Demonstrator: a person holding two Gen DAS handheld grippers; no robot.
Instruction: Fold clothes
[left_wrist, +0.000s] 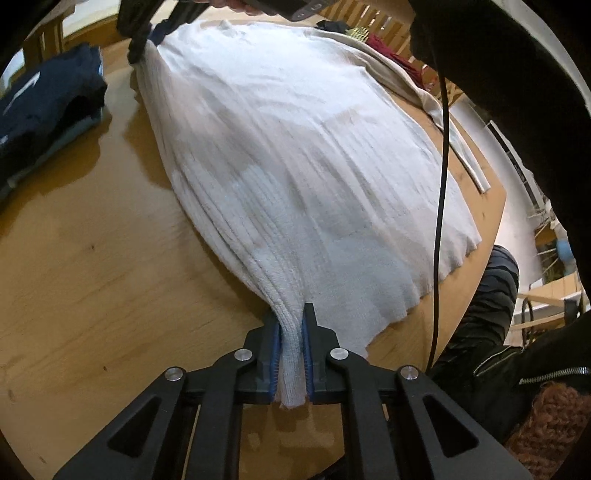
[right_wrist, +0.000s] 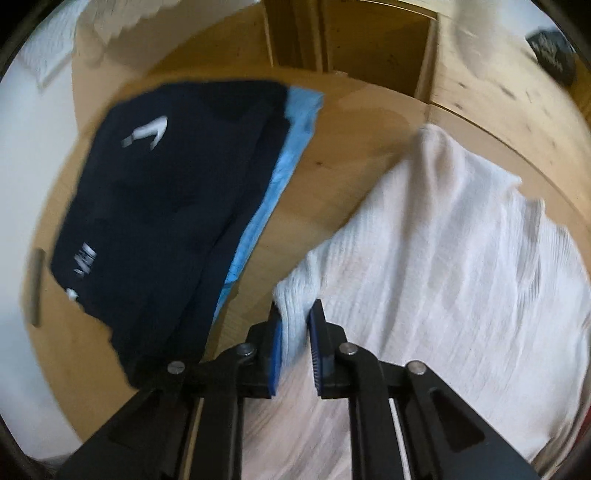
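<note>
No readable text, only blurred white marks on dark cloth.

On the folded navy garment (right_wrist: 173, 206), lying on the wooden table at about ten o'clock in the right wrist view, there is a white chevron-like mark (right_wrist: 147, 133) toward twelve o'clock and a smeared row of white letters (right_wrist: 85, 263) toward seven o'clock, too blurred to spell out. The left wrist view shows the same garment at ten o'clock, its white marks equally unreadable.
</note>
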